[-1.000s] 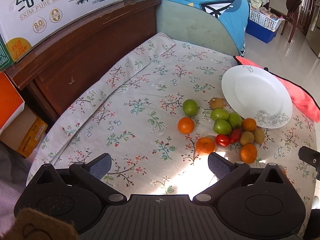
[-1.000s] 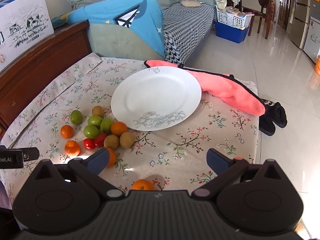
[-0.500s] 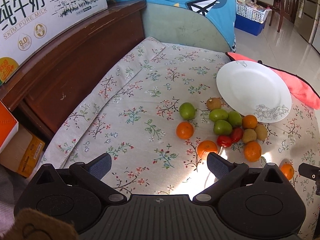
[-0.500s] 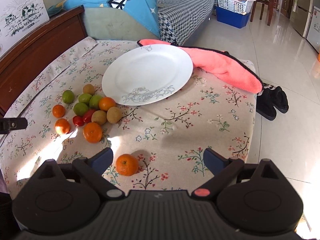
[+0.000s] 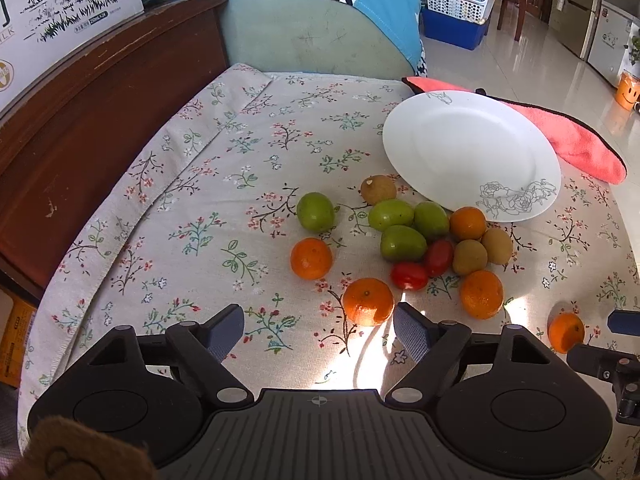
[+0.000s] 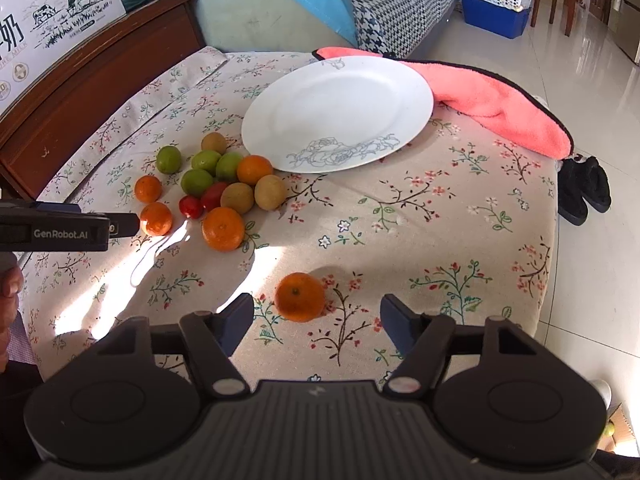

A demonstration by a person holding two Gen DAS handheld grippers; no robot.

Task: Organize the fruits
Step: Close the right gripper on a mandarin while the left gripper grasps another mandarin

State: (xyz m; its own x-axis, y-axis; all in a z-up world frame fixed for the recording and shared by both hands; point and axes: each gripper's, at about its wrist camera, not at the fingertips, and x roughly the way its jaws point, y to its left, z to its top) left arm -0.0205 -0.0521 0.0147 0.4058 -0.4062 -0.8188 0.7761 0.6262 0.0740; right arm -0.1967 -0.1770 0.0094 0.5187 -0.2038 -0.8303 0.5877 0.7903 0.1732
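Left wrist view: left claw (image 5: 318,330) has dropped toward the worktop (image 5: 200,200) and its jaws have just been closing, though they stand apart and grip nothing. One orange (image 5: 368,301) lies just ahead of the right-hand pad, close to it but not between the pads; contact cannot be confirmed. The fruit cluster (image 5: 416,236) (green fruits, brown fruits, two red tomatoes, more oranges) lies beyond, with the empty plate (image 5: 468,152) behind it, its near edge over the cluster. A pink cloth (image 5: 576,144) lies past the plate. A second, lone orange (image 5: 566,333) sits at the right edge beside the tip of the other tool.

Right wrist view: right claw (image 6: 316,314) has also come lower than a second ago, and its jaws have just been closing. They are apart, pressing on nothing. The lone orange (image 6: 300,297) now sits between the two pads, nearer the left one, clear of both (a half second ago it lay outside the left pad). The plate (image 6: 340,92) is well beyond it and holds no fruit.

Assessment: both tools are lining up on an orange each. No fruit has been moved to the plate, so the task is at its start. The right claw appears closer to a grasp; the left needs a shift toward its orange first.
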